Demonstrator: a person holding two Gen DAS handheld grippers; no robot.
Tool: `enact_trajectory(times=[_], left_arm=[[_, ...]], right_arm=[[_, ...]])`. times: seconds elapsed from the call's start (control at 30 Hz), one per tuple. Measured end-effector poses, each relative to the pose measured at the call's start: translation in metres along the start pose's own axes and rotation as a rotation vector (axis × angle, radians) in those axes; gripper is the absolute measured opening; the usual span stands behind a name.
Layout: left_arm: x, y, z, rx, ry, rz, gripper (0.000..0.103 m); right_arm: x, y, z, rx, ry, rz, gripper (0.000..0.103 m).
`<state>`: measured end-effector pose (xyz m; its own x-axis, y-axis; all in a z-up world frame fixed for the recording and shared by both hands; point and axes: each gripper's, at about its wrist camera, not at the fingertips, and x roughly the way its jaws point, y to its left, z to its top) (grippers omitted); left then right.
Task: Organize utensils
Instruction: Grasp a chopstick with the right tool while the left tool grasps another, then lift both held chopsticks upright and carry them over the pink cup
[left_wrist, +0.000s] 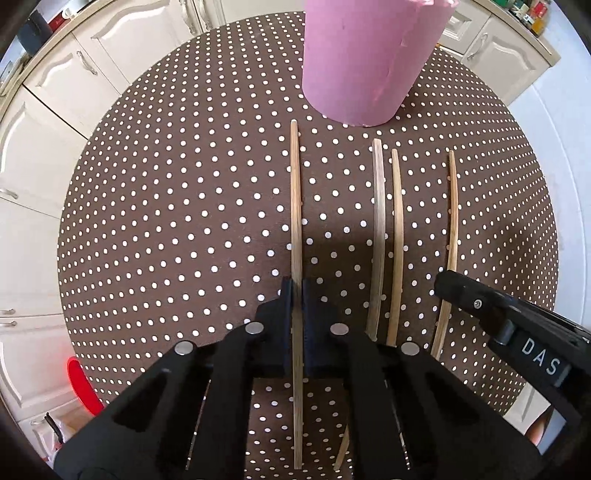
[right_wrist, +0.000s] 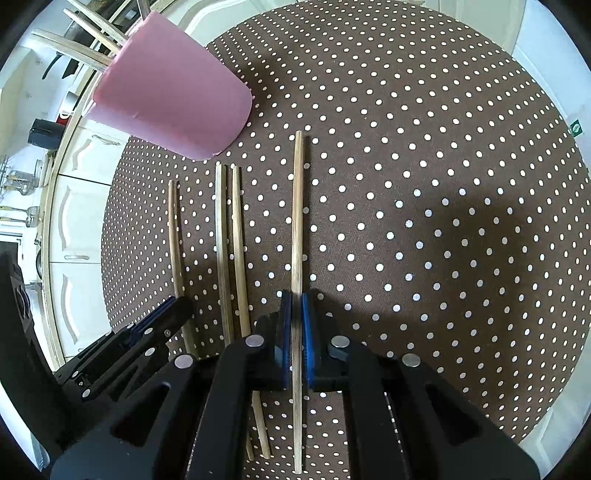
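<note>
Four thin bamboo chopsticks (right_wrist: 222, 254) lie parallel on the dotted cloth beside an upright pink cup (right_wrist: 173, 107).

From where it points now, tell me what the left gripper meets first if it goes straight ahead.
Most likely the pink cup. The left gripper, shut on a chopstick, aims along it toward the cup's left side; only dotted tablecloth lies between. Depth is unclear, so it might just pass left.

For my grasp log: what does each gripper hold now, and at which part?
Left gripper: leftmost thin wooden chopstick, near its lower middle. Right gripper: rightmost thin wooden chopstick, likewise.
</note>
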<state>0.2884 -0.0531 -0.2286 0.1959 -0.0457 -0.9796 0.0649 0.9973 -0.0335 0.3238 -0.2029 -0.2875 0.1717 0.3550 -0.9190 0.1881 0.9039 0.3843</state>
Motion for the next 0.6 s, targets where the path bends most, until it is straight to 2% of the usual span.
enact_trajectory(times=[0.07,0.2,0.23,0.4,0.6], left_arm=[[-0.011,0.008,-0.004,-0.007,-0.019,-0.024,0.006],[-0.028,0.018,-0.005,-0.013,-0.051,-0.025,0.006],[-0.041,0.027,-0.015,-0.017,-0.061,-0.024,0.006],[-0.068,0.04,-0.013,-0.037,-0.107,-0.026,0.006],[-0.111,0.057,-0.007,-0.067,-0.199,-0.037,0.006]], right_arm=[[0.0,0.006,-0.004,-0.006,-0.012,0.019,0.005],[-0.009,0.018,-0.005,-0.024,-0.037,0.021,0.005],[-0.013,0.019,-0.005,-0.025,-0.048,0.022,0.005],[-0.032,0.029,-0.002,-0.044,-0.1,0.019,0.005],[-0.066,0.033,-0.001,-0.068,-0.183,0.021,0.005]])
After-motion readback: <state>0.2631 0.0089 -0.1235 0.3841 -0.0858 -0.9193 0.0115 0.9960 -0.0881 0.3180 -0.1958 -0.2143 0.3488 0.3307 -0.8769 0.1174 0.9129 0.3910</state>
